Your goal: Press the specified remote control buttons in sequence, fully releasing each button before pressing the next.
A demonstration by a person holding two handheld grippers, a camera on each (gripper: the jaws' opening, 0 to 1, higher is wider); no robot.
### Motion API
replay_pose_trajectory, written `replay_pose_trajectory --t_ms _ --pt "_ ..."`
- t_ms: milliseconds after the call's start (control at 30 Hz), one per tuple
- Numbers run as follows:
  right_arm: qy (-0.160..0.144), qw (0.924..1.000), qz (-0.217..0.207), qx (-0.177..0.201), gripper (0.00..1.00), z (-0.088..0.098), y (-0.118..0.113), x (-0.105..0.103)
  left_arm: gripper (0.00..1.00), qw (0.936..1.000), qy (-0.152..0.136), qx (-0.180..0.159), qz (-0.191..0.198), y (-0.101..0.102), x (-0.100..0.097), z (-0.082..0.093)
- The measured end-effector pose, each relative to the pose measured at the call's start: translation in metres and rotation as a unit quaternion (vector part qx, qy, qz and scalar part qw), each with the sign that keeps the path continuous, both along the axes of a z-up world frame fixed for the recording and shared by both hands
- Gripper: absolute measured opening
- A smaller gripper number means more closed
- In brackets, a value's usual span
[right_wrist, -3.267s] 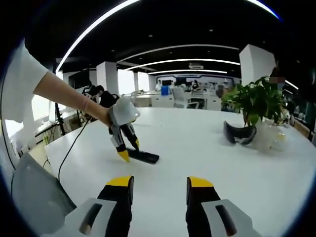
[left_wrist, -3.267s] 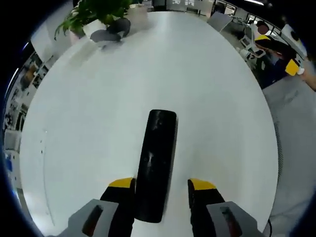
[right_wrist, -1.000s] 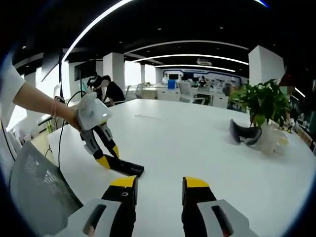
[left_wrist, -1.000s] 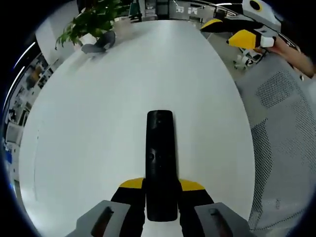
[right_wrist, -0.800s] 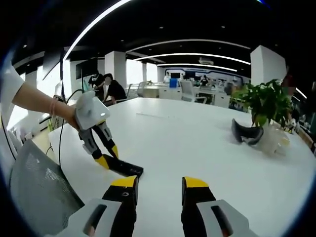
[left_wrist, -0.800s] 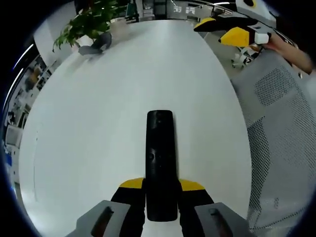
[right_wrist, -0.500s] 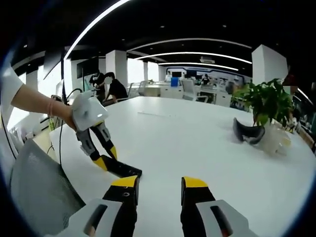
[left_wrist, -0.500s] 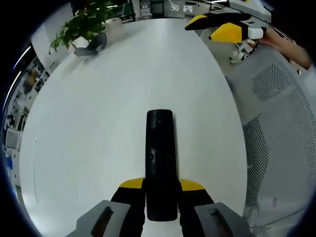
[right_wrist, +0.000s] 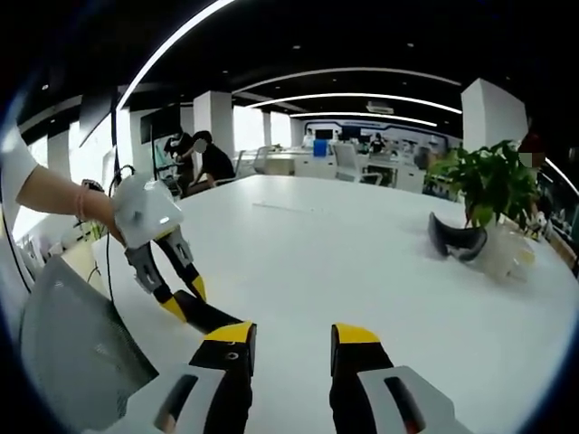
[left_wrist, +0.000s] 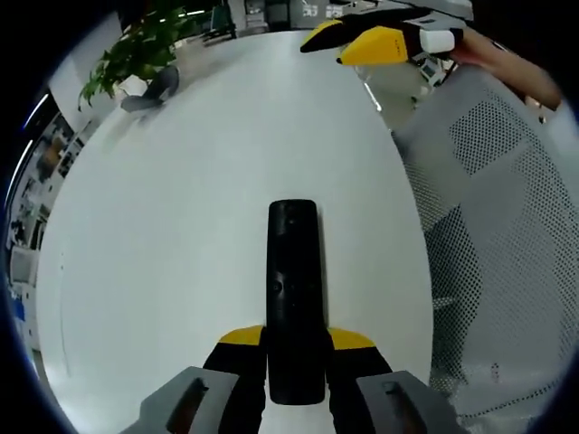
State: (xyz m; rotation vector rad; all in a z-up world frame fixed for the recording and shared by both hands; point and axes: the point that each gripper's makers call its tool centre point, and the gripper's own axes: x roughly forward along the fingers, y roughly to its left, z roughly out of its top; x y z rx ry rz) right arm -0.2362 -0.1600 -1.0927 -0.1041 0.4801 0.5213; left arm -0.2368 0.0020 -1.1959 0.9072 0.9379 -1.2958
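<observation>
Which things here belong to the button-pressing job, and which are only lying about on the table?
For the job:
- black remote control, clamped in the left tool
- right tool, jaws apart, holding nothing

Only lying about:
- potted plant at the far side of the white table
- dark curved object beside the plant
- grey mesh chair by the table edge

The left gripper (left_wrist: 297,339) has its yellow-tipped jaws closed tight on a remote (left_wrist: 294,289), held low near the table's (left_wrist: 181,226) edge. In the right gripper view a hand (right_wrist: 99,212) grips its white body, jaws angled down. The right gripper (right_wrist: 289,339) hovers above the table, jaws parted, nothing between them.
</observation>
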Motion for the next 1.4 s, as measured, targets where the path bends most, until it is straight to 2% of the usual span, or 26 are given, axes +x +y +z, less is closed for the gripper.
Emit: replay_pose_trajectory --t_ms 200,1133,1400 --pt "0.002 1.0000 0.004 0.000 0.30 0.000 0.001 -0.001 0.24 1.0000 0.000 -0.005 -0.008 -0.001 -0.012 0.001" --pt "0.014 0.9997 0.017 0.014 0.25 -0.002 0.007 -0.004 0.24 0.9990 0.002 0.010 -0.043 -0.004 -0.037 0.000" --pt "0.016 0.9995 0.025 0.012 0.24 -0.003 0.009 -0.005 0.24 0.9989 0.002 0.005 -0.047 -0.005 -0.044 0.001"
